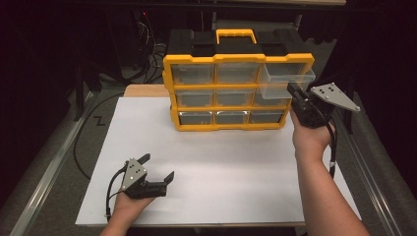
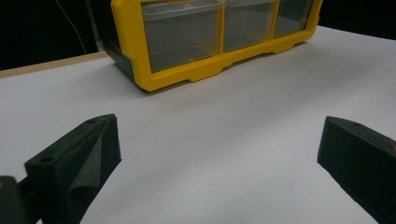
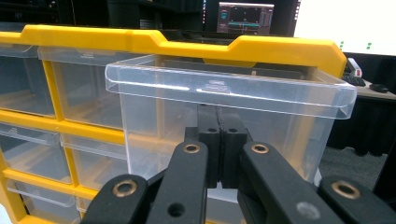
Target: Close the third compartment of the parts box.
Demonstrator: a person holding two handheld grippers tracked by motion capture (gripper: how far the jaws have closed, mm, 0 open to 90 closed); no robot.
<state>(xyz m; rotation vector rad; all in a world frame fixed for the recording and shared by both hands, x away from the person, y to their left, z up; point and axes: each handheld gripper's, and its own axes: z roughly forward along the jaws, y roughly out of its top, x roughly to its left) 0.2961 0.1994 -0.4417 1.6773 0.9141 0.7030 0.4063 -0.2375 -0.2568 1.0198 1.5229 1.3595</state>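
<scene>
Left to right. Left tongs [image 1: 158,168]: resting low on the white table [image 1: 221,167], jaws spread wide, holding nothing, well apart from the cabinet. Centre: yellow organiser cabinet [image 1: 216,90] with black top and yellow carry handle [image 1: 236,34], standing upright at the table's far edge; three rows of three clear drawers, which look empty as far as can be seen. Right: the top-right drawer [image 1: 287,78] is pulled partway out of its bay, the other eight flush. Right tongs [image 1: 293,91]: jaws pressed fully together against the drawer's front wall [image 3: 224,116], just under its lip; whether they pinch a tab cannot be told. Judged progress: the drawer is partly open; either full withdrawal or closing remains.
</scene>
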